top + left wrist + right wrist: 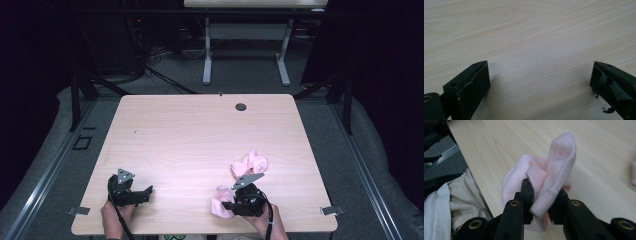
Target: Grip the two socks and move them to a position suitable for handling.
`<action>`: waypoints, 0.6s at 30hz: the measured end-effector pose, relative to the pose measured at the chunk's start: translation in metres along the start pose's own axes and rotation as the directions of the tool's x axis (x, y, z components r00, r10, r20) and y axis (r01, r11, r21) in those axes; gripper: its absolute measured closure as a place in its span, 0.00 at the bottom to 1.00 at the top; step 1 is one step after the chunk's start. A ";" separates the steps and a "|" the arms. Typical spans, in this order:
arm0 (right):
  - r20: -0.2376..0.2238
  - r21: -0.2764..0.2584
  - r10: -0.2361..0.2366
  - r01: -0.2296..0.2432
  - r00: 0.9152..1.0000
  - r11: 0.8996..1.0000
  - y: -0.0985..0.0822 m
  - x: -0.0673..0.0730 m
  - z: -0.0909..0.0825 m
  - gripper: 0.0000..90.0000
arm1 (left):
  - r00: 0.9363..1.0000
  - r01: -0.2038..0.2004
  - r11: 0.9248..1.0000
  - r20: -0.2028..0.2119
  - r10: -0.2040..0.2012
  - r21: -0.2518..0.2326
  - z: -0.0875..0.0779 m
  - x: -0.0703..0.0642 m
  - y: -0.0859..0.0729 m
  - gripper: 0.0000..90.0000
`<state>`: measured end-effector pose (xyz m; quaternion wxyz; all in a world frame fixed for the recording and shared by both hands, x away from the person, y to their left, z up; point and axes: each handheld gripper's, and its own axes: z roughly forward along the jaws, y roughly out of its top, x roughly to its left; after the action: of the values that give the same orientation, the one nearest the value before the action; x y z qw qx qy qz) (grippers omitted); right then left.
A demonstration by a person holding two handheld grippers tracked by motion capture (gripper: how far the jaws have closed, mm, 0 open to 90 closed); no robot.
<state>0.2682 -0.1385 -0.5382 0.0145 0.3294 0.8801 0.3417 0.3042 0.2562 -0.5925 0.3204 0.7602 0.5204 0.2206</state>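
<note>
Right tongs (541,207) pinch sock (556,162) near table edge (474,172).

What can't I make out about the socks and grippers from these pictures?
- Held pink sock: its lower part is hidden behind the right gripper in the right gripper view.
- Second pink sock: partly covered by the gripper's grey plate in the high view; cut off at the right gripper view's edge.

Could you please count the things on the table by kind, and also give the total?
Pink socks: 2, one clamped in the right tool, one lying loose on the table just beyond it.
Tools: 2, the right one and the left tool, open with nothing between its jaws.
Total: 4
</note>
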 end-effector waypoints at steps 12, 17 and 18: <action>0.000 0.061 -0.029 0.029 1.000 0.998 -0.005 0.019 0.031 0.70 | 1.000 -0.001 1.000 0.001 0.001 0.000 0.000 0.000 0.000 0.03; 0.001 0.044 -0.026 0.026 1.000 0.999 -0.006 0.017 0.026 0.27 | 1.000 -0.001 1.000 0.001 0.001 -0.001 0.000 0.000 0.000 0.03; -0.002 0.033 -0.026 0.026 1.000 0.999 -0.006 0.015 0.024 0.21 | 1.000 -0.001 1.000 0.001 0.001 -0.001 0.000 0.000 0.000 0.03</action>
<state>0.2585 -0.1188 -0.5573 0.0128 0.3179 0.8897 0.3274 0.3041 0.2562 -0.5925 0.3209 0.7605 0.5197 0.2204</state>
